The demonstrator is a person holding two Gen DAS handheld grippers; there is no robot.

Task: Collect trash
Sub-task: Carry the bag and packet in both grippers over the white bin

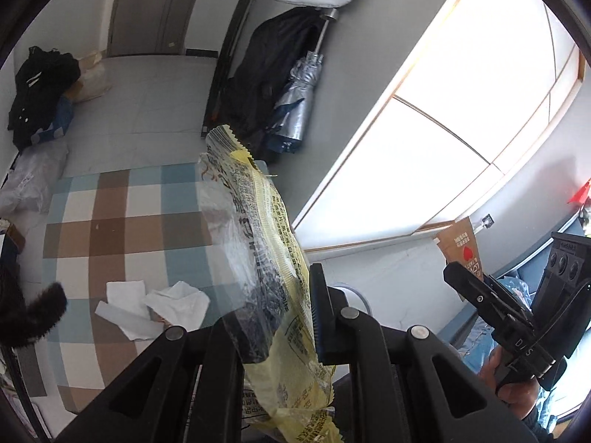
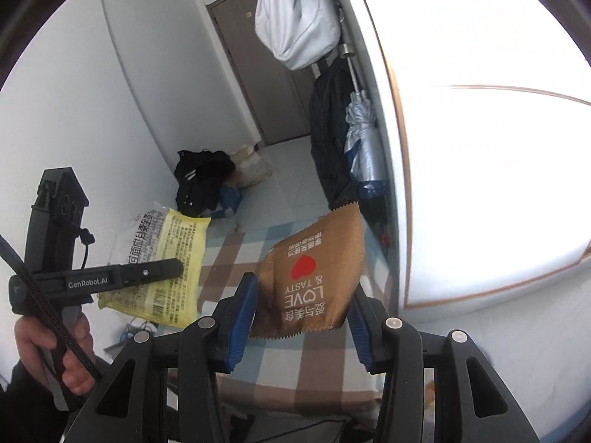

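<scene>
With the left tool (image 1: 280, 317) clamped on the yellow wrapper (image 1: 258, 243) and the right tool (image 2: 303, 310) holding the brown packet (image 2: 314, 277), carry both steadily, leaving the tissues (image 1: 155, 306) below for later.

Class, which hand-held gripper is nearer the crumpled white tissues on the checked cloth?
Left. The left hand-held gripper holds its yellow wrapper just beside the tissues; the right hand-held gripper is far off toward the window.
</scene>
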